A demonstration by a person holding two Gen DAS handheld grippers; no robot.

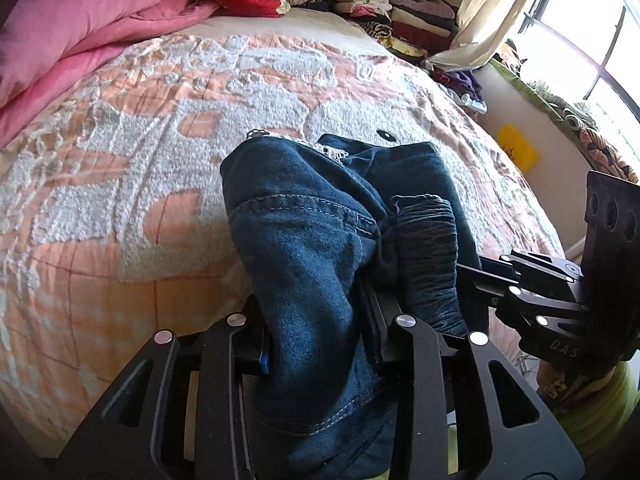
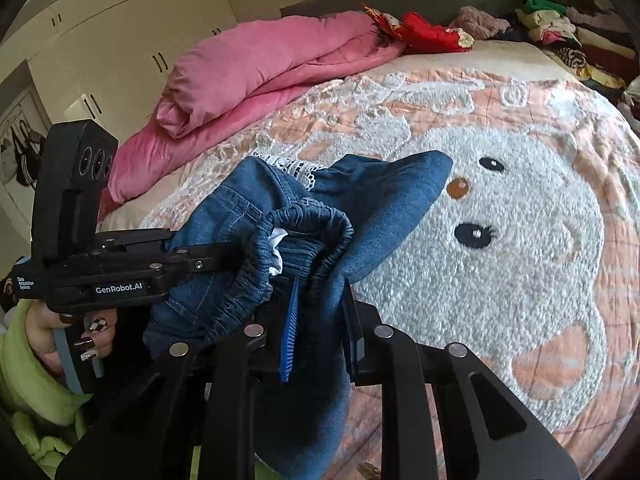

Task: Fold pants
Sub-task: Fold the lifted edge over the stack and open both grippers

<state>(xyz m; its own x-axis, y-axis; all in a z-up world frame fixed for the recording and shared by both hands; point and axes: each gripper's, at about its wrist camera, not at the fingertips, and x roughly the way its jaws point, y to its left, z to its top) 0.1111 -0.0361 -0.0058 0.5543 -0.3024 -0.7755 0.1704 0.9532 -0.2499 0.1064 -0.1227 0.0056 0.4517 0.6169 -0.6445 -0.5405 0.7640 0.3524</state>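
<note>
Dark blue denim pants [image 1: 316, 216] with an elastic waistband and white lace trim hang bunched above the bed. My left gripper [image 1: 320, 344] is shut on the denim, which drapes over and down between its fingers. My right gripper [image 2: 320, 320] is shut on the pants [image 2: 304, 216] near the gathered waistband. In the left wrist view the right gripper [image 1: 472, 276] reaches in from the right, its tips hidden in the cloth. In the right wrist view the left gripper [image 2: 224, 260] reaches in from the left into the waistband.
The bed has a peach and white textured blanket [image 1: 140, 152] with a bear face [image 2: 480, 216]. A pink duvet [image 2: 256, 68] lies rolled at the far left. Stacks of folded clothes [image 1: 392, 12] sit at the far side. A window [image 1: 592, 52] is on the right.
</note>
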